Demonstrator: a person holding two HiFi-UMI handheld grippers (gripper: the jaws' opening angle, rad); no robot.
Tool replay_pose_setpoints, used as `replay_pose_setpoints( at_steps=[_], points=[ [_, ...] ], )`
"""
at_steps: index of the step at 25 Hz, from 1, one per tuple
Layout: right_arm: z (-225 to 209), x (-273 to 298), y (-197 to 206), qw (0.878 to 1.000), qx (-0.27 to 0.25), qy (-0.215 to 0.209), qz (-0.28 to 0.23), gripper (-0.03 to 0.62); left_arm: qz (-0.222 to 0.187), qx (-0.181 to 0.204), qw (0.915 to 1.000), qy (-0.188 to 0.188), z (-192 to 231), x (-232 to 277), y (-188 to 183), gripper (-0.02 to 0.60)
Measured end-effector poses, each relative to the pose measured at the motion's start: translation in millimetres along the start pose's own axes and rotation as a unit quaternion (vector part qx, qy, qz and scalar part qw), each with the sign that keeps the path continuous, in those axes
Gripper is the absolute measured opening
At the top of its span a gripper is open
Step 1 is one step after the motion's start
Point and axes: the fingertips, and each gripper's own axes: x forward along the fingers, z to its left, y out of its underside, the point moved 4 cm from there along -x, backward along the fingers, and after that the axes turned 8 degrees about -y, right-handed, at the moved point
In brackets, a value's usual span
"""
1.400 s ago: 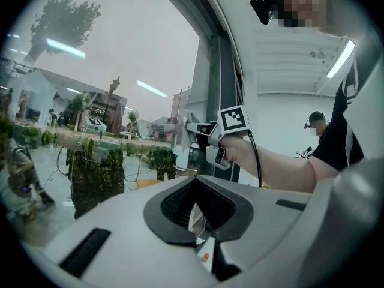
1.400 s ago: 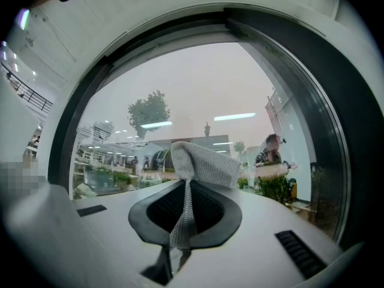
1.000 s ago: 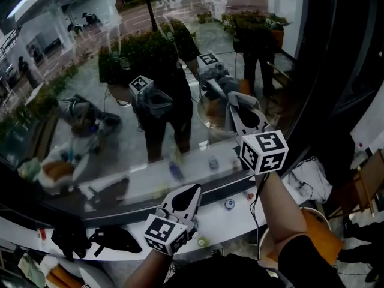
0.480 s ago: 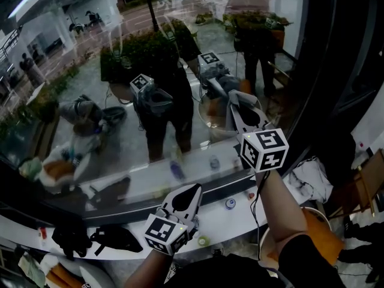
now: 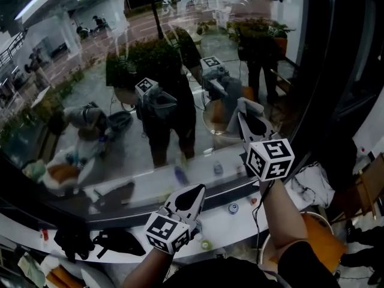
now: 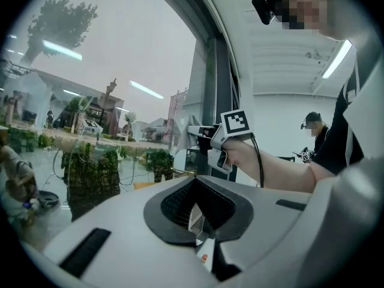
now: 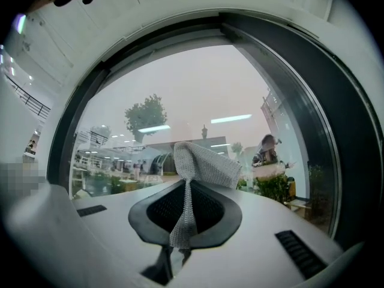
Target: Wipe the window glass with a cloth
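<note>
My right gripper (image 5: 245,110) grips the cloth (image 7: 201,164) near the window glass (image 5: 90,71), my left gripper (image 5: 193,194) is closed and empty; I judge wiping barely begun.

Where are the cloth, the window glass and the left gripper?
cloth (image 7: 204,164): right gripper view, its folded top end.
window glass (image 7: 198,83): right gripper view, the pane's bright upper middle.
left gripper (image 5: 195,191): head view, between its jaw tips.
</note>
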Motion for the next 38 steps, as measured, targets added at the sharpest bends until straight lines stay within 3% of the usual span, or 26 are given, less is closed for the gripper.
replay_pose_setpoints(
  at_steps=[14, 20, 32, 38],
  points=[
    [-3, -4, -58, 0.999, -0.029, 0.021, -0.03, 0.041, -0.049, 0.03, 0.9974, 0.042, -4, 18, -61, 0.0],
    [0, 7, -70, 0.999, -0.033, 0.019, -0.033, 0.041, -0.072, 0.03, 0.9963, 0.036, 3, 17, -79, 0.0],
    [4, 31, -59, 0.999, -0.03, 0.006, -0.012, 0.041, -0.079, 0.021, 0.9967, 0.002, 15, 7, -81, 0.0],
    [34, 43, -59, 0.999, -0.043, -0.006, -0.018, 0.041, -0.077, 0.01, 0.9966, -0.025, 39, -14, -74, 0.0]
  ],
)
